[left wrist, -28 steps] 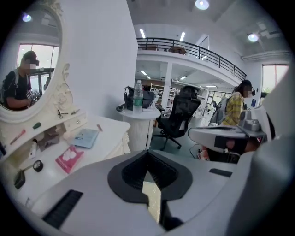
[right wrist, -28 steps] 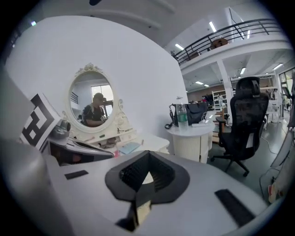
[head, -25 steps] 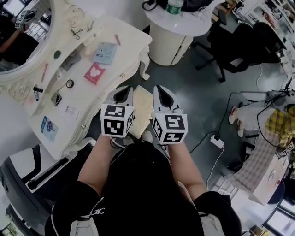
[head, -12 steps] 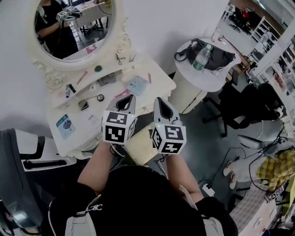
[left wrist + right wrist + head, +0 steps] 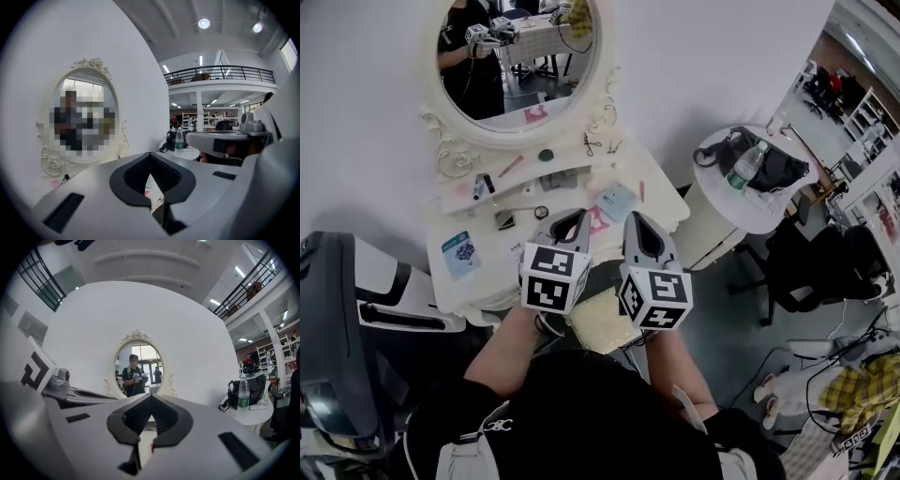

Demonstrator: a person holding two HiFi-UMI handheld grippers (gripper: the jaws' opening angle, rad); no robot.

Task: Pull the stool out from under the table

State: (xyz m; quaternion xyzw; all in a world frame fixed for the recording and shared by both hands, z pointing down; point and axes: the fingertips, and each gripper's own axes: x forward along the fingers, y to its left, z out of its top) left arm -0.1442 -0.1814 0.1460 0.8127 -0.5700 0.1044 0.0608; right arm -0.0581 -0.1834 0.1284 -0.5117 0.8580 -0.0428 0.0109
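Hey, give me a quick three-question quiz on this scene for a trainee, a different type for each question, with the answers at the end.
1. What is between the jaws of the left gripper?
2. What stands beside the black bag on the round table? A) a water bottle B) a lamp C) a vase
3. True or false: in the head view, the stool shows below the left gripper and the right gripper.
Key: 1. Nothing; the jaws are shut and empty, like the right gripper's. 2. A. 3. True.
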